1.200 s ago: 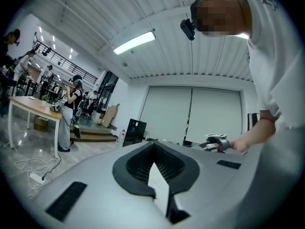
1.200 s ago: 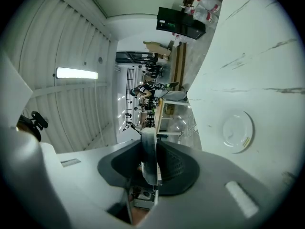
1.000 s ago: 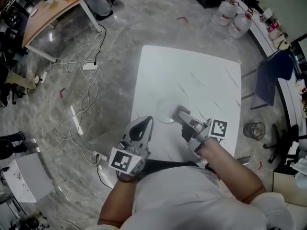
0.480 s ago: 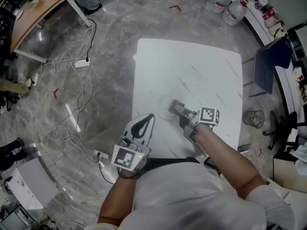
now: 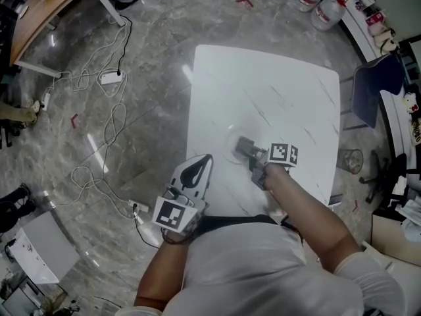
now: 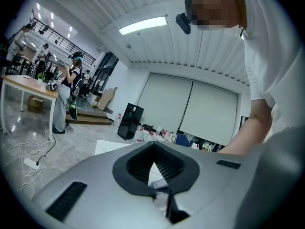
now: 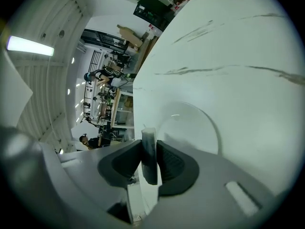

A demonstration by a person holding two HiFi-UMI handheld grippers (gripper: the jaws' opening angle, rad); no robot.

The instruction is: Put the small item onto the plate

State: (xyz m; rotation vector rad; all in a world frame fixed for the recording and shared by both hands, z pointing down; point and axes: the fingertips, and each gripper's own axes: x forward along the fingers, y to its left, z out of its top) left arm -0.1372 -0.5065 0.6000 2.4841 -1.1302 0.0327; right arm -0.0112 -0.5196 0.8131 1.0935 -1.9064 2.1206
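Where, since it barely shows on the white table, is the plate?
Head view: the plate lies near the middle of the table, at the tips of the right gripper holding the small item.

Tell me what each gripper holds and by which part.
The right gripper pinches a small flat grey item by its two flat faces, one end sticking out past the jaws. The left gripper is shut, holding nothing.
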